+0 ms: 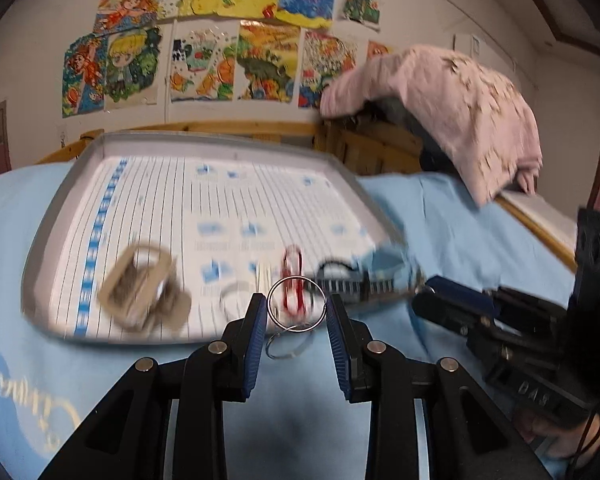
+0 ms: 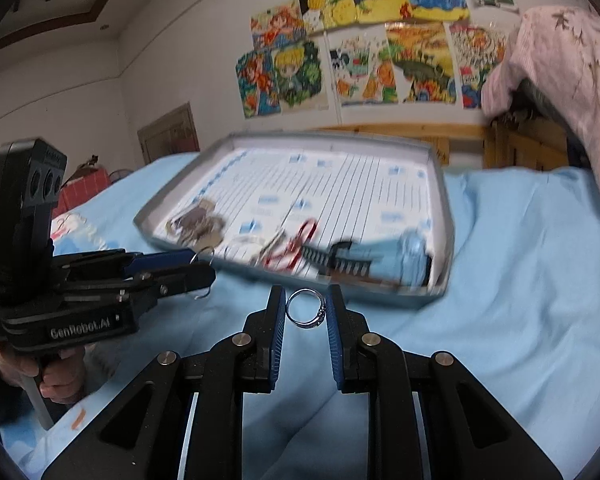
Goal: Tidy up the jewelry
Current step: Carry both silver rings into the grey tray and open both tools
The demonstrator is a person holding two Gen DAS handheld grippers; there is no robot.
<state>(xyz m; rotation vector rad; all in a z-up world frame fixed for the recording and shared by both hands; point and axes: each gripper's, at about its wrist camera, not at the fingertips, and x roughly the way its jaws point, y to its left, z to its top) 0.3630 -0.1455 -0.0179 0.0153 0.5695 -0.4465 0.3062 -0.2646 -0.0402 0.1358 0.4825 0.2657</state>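
My left gripper [image 1: 297, 305] is shut on a thin silver hoop [image 1: 296, 277], which has a smaller ring [image 1: 284, 356] linked under it. It hangs just above the near rim of the grey tray [image 1: 44, 240]. My right gripper [image 2: 305, 305] is shut on a silver ring with a small setting [image 2: 321, 314], in front of the tray [image 2: 448, 216]. On the tray's lined paper lie a beige buckle-like piece [image 1: 140, 292], a red clip [image 1: 292, 268], a sword-shaped charm [image 1: 352, 280] and a blurred silver ring [image 1: 236, 290]. The right gripper [image 1: 424, 294] shows at the right of the left wrist view. The left gripper [image 2: 196, 270] shows at the left of the right wrist view.
The tray rests on a light blue bedsheet [image 2: 520, 280]. A wooden headboard [image 1: 240, 126] runs behind it, with a pink cloth [image 1: 460, 112] draped over its right end. Colourful drawings [image 1: 220, 60] cover the wall. A person's hand [image 2: 60, 380] grips the left handle.
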